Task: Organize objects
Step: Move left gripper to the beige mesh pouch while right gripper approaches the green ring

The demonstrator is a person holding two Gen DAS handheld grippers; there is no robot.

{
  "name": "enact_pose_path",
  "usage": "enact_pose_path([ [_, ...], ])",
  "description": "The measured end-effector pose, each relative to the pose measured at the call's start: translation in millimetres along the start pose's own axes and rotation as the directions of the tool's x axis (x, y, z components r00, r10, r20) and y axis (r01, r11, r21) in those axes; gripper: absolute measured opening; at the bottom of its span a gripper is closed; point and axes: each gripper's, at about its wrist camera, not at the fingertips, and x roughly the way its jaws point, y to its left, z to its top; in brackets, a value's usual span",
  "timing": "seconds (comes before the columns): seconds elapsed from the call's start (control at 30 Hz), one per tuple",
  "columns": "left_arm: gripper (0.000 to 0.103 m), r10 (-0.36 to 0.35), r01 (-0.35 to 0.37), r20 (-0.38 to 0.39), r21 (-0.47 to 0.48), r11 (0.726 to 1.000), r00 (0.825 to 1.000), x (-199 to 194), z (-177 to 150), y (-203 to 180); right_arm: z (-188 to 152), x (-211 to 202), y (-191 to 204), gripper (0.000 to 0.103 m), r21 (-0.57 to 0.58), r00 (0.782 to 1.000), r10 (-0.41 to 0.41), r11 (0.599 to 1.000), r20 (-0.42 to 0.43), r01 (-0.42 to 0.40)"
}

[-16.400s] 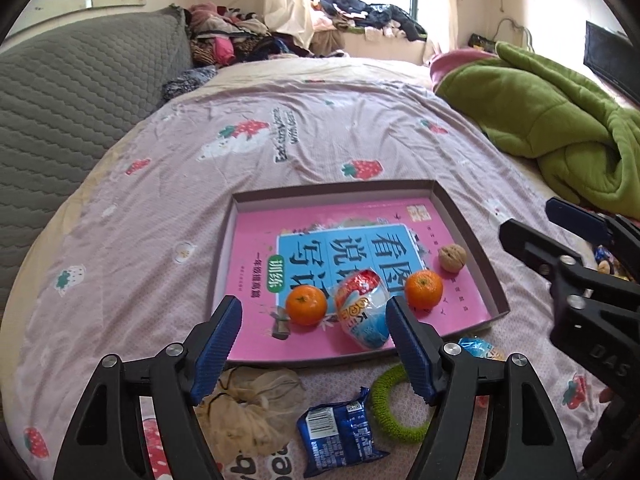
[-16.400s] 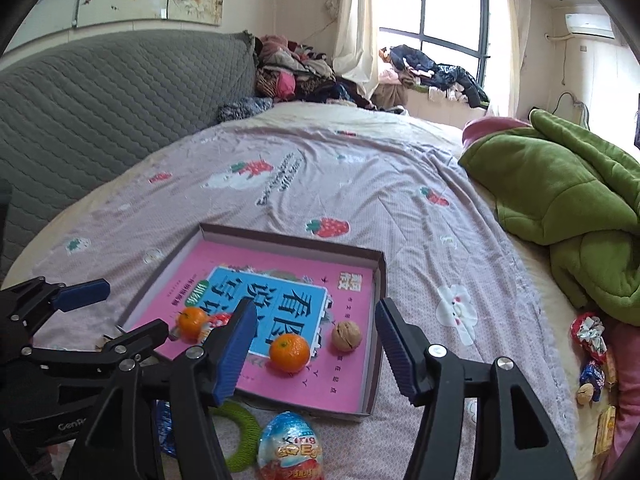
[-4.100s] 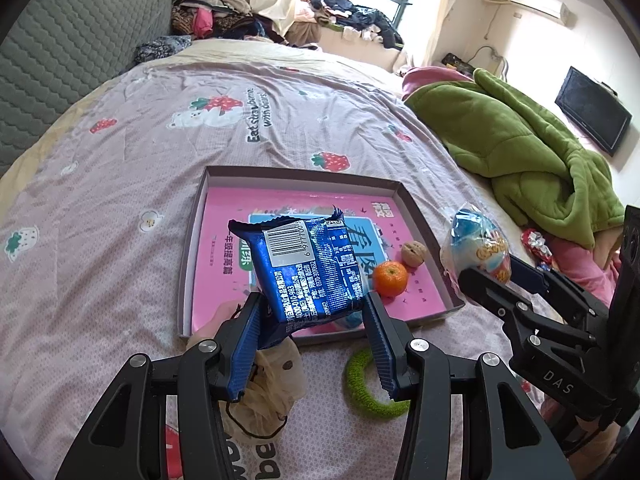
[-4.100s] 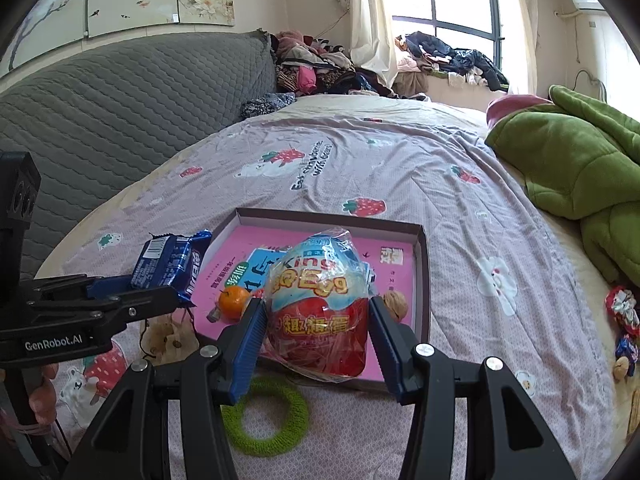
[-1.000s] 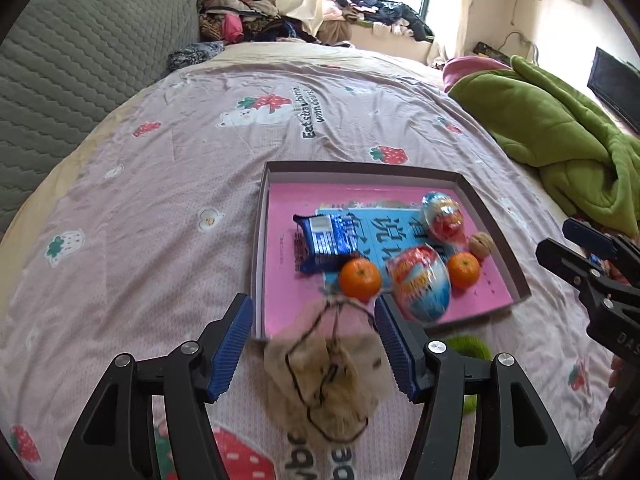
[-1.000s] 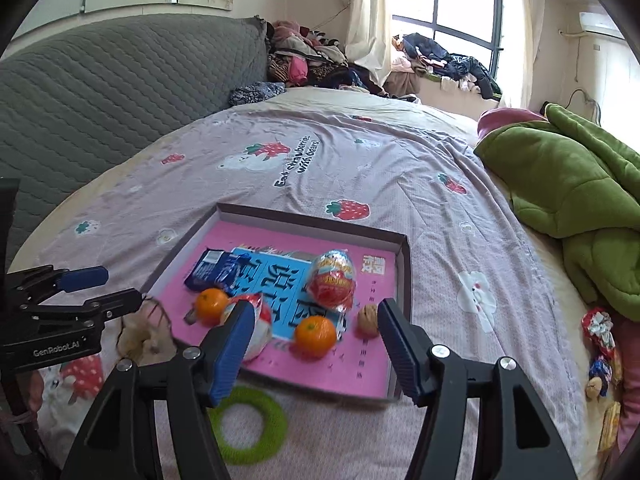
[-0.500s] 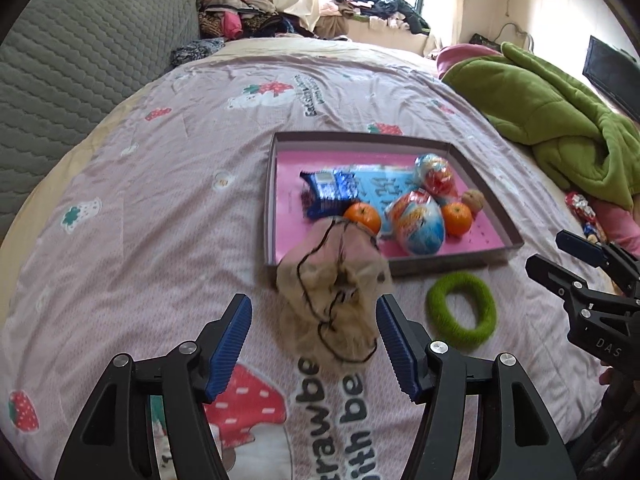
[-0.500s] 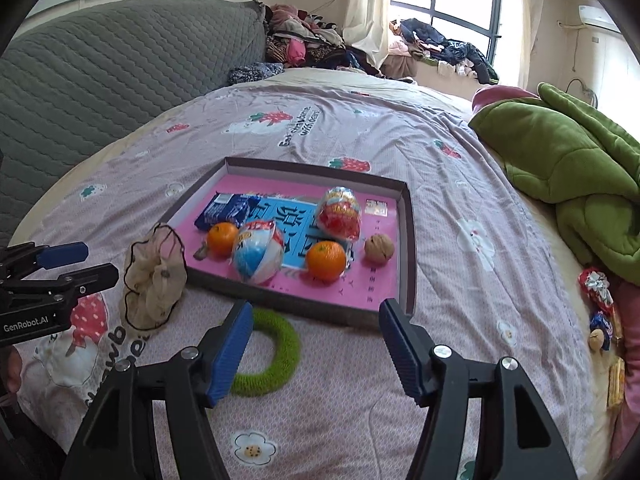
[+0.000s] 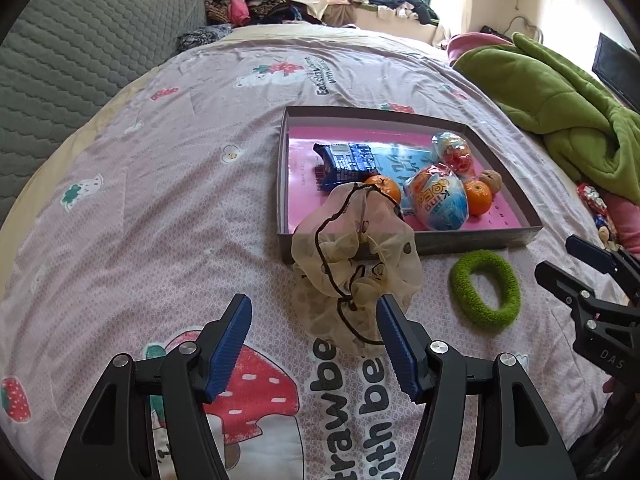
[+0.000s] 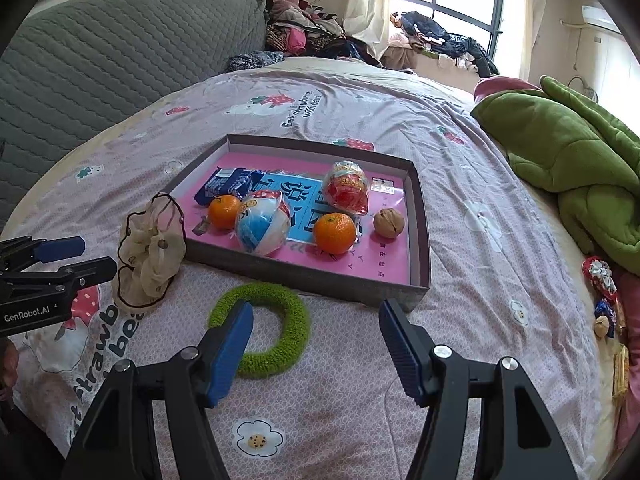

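A shallow brown box (image 9: 412,242) (image 10: 420,216) with a pink book in its bottom lies on the bed. Inside are a blue snack packet (image 9: 346,158) (image 10: 230,182), two oranges (image 9: 384,186) (image 10: 334,232), two wrapped toy eggs (image 9: 440,200) (image 10: 348,188) and a walnut (image 9: 491,179) (image 10: 389,222). A beige scrunchie (image 9: 352,268) (image 10: 150,248) leans against the box's near wall. A green hair ring (image 9: 486,288) (image 10: 266,330) lies on the sheet beside it. My left gripper (image 9: 314,322) is open just short of the scrunchie. My right gripper (image 10: 316,328) is open over the green ring's right part.
A green blanket (image 9: 560,104) (image 10: 572,160) is heaped at the right. Small wrapped sweets (image 10: 600,280) lie by the right bed edge. A grey quilted headboard (image 9: 80,52) rises on the left, and piled clothes (image 10: 304,40) sit at the far end.
Both grippers have drawn back from the box and sunk toward the sheet. The scrunchie and the green ring now lie nearer their open jaws.
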Motion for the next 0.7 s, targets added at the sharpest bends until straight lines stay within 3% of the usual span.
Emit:
enact_pose_path([
  [0.5, 0.066, 0.025, -0.026, -0.056, -0.022, 0.999, 0.998, 44, 5, 1, -12, 51, 1, 0.065, 0.041, 0.996, 0.008, 0.999, -0.084, -0.005],
  [0.7, 0.066, 0.054, -0.055, -0.049, -0.028, 0.998, 0.997, 59, 8, 4, -14, 61, -1, 0.065, 0.062, 0.997, 0.007, 0.998, -0.081, -0.002],
])
